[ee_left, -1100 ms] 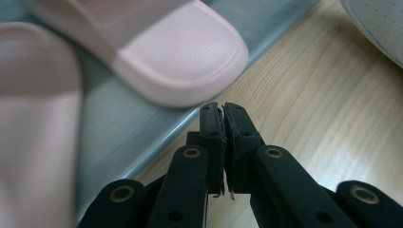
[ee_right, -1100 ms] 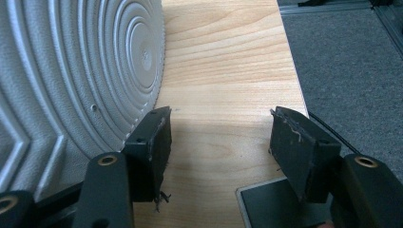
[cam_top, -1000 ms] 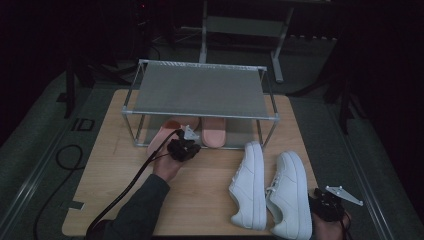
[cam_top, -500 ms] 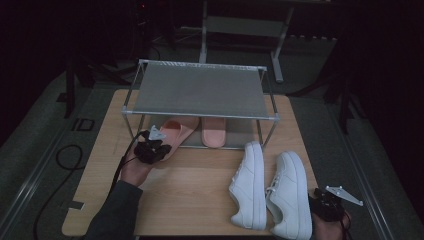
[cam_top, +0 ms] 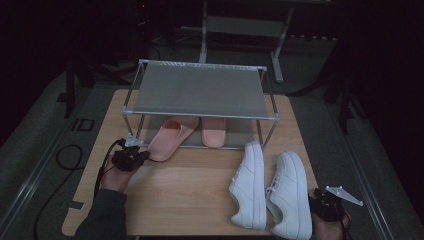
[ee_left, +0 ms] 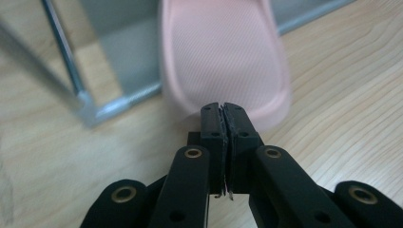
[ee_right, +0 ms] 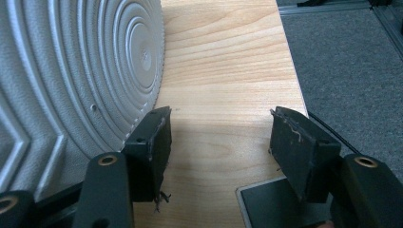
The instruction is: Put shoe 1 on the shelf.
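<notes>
The pink slipper (cam_top: 172,137) nearest the left gripper (cam_top: 141,155) lies at an angle on the wooden table (cam_top: 190,185), its heel end poking out past the front bar of the metal rack (cam_top: 200,92) and its toe end under the shelf. In the left gripper view the same slipper (ee_left: 223,52) sits just beyond the black jaws, which are pressed together with nothing between them; whether the tips touch its edge cannot be told. The rack's thin corner leg (ee_left: 64,52) stands just left of the slipper there.

A second pink slipper (cam_top: 214,134) lies beside the first, straight and deeper under the shelf. To the right, in front of the rack, two white sneakers (cam_top: 250,187) (cam_top: 287,192) lie side by side, toes towards the rack. The right gripper (cam_top: 327,206) rests at the table's front right corner, just beside the outer sneaker; in its own view the jaws stand wide apart and empty, with the ribbed grey sole (ee_right: 71,71) of that sneaker close to one jaw.

That makes two slippers, two sneakers, one rack.
</notes>
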{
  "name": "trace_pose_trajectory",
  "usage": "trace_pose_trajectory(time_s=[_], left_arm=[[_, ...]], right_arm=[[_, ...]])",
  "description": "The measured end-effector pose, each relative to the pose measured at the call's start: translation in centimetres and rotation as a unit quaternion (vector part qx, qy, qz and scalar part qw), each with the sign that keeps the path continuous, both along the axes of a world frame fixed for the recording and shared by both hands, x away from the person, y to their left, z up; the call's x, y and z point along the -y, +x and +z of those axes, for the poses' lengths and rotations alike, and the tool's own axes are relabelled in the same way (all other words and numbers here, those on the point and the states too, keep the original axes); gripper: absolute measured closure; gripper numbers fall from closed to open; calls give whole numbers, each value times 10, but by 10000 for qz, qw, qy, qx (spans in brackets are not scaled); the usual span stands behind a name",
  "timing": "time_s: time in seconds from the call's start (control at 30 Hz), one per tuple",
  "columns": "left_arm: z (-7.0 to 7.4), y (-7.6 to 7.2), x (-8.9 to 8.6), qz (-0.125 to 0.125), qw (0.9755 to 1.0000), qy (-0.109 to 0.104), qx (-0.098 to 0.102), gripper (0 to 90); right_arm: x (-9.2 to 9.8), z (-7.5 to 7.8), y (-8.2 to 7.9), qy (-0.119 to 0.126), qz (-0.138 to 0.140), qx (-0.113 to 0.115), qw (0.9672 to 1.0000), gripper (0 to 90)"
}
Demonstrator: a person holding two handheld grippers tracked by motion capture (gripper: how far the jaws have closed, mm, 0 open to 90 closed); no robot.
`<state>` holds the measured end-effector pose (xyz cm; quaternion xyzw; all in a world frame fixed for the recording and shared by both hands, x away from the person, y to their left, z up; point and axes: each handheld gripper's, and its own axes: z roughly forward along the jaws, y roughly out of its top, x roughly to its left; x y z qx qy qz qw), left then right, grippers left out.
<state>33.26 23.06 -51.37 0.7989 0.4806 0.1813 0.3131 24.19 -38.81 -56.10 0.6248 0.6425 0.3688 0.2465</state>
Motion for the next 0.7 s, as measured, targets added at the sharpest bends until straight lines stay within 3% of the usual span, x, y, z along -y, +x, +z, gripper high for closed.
trace_pose_trajectory(time_s=[0.27, 0.7], left_arm=[[-11, -2, -10, 73, 9997, 56, -223, 869], [-12, 3, 12, -191, 9994, 140, -242, 867]], right_arm=[[0, 0, 0, 0, -4, 6, 10000, 388], [0, 0, 0, -1, 0, -2, 10000, 388]])
